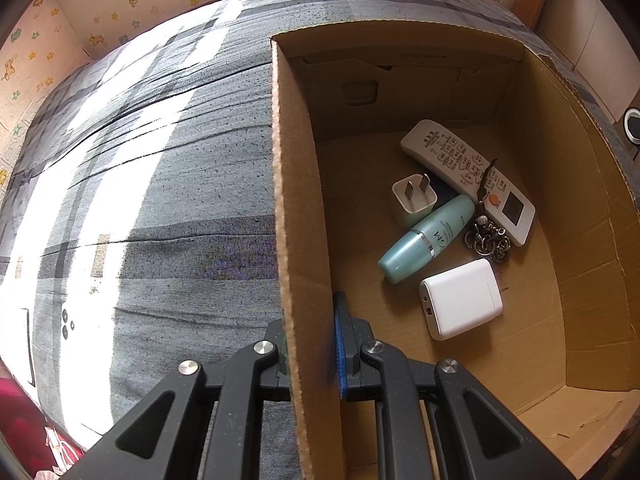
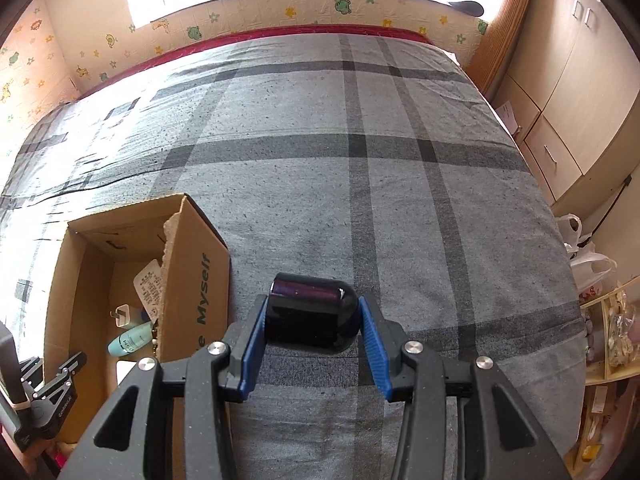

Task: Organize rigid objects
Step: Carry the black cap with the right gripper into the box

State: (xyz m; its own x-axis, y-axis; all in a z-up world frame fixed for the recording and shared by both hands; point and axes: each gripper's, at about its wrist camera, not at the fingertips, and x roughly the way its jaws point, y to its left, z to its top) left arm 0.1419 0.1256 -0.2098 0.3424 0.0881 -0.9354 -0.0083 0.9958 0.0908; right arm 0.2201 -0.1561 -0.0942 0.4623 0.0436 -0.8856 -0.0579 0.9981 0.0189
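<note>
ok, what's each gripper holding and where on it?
Right gripper holds a dark rounded bottle across its body, pads on opposite sides. Left gripper is clamped on the cardboard box's side wall.

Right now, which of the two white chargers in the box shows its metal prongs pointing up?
The smaller white charger beside the teal bottle; the larger white charger lies flat.

- left gripper [image 1: 310,340]: left finger mostly hidden behind cardboard box [image 1: 296,240] wall
- box's near corner cut off by bottom edge in left wrist view
- small white charger [image 1: 413,205] partly covers a dark thing under it, can't tell what
- remote [image 2: 150,284] half hidden by box's torn right wall in right wrist view
- white object [image 1: 24,344] at far left blown out, unreadable
</note>
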